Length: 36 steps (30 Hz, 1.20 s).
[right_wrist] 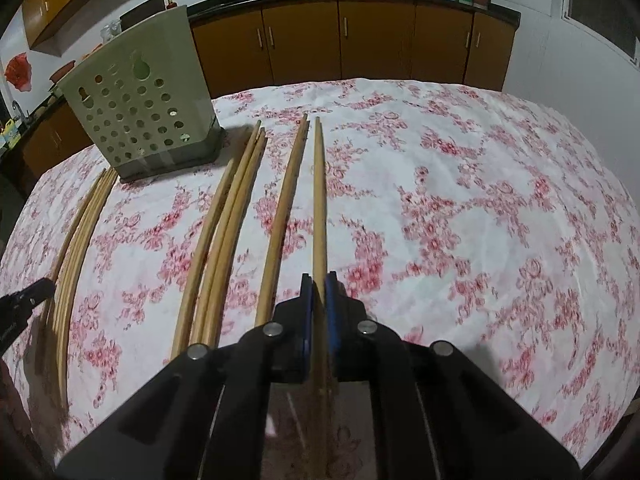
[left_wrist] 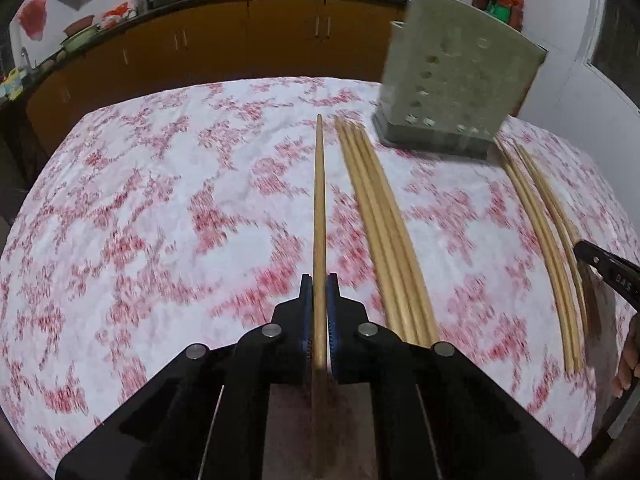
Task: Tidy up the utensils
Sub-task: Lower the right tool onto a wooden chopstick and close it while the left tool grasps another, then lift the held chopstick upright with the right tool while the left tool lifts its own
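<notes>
My left gripper (left_wrist: 319, 284) is shut on a wooden chopstick (left_wrist: 319, 208) that points forward over the table. My right gripper (right_wrist: 319, 284) is shut on another chopstick (right_wrist: 319, 200), also pointing forward. A grey-green perforated utensil holder (left_wrist: 452, 76) stands at the far side of the table; it also shows in the right wrist view (right_wrist: 144, 96). A bundle of several chopsticks (left_wrist: 380, 208) lies right of my left gripper. More chopsticks (left_wrist: 544, 232) lie further right. In the right wrist view, three chopsticks (right_wrist: 224, 224) and a single one (right_wrist: 282, 216) lie left of my held one.
The table has a white cloth with red flowers (right_wrist: 460, 208). Brown cabinets (right_wrist: 376, 44) under a dark counter run behind it. The right gripper's tip (left_wrist: 608, 268) shows at the left view's right edge; the left gripper's tip (right_wrist: 24, 300) shows at the right view's left edge.
</notes>
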Available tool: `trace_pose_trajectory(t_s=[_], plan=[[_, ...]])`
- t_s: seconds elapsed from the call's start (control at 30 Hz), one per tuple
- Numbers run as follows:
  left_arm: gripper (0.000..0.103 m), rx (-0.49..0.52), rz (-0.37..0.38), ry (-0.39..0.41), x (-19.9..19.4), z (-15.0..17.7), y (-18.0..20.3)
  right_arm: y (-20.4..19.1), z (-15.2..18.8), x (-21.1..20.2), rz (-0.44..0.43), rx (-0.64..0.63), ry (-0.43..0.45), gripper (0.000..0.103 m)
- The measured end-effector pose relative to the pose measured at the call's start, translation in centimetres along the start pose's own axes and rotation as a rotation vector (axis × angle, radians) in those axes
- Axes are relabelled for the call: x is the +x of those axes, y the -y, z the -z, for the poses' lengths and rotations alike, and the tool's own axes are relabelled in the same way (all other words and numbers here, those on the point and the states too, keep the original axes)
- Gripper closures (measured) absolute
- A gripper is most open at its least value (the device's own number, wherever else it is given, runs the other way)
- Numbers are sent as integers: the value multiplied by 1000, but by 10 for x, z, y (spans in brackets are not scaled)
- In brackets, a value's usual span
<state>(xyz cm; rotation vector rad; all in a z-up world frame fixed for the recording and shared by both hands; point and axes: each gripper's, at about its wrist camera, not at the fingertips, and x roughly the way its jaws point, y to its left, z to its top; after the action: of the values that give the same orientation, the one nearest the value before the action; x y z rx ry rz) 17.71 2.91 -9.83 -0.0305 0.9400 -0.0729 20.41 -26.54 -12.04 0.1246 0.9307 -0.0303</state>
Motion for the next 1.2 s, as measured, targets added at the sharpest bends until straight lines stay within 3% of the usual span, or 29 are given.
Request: trace_pose_trajectory(t_s=[0.2, 0.67, 1.03, 1.2], plan=[[95, -32, -2, 23, 10, -10, -17, 10, -15, 11, 7, 27, 20, 94], [95, 8, 6, 60, -6, 16, -15, 7, 7, -2, 10, -5, 72, 93], [95, 6, 1, 60, -6, 17, -15, 12, 8, -4, -8, 17, 79, 95], [95, -14, 13, 87, -20, 8, -19, 17, -1, -39, -37, 29, 178, 95]])
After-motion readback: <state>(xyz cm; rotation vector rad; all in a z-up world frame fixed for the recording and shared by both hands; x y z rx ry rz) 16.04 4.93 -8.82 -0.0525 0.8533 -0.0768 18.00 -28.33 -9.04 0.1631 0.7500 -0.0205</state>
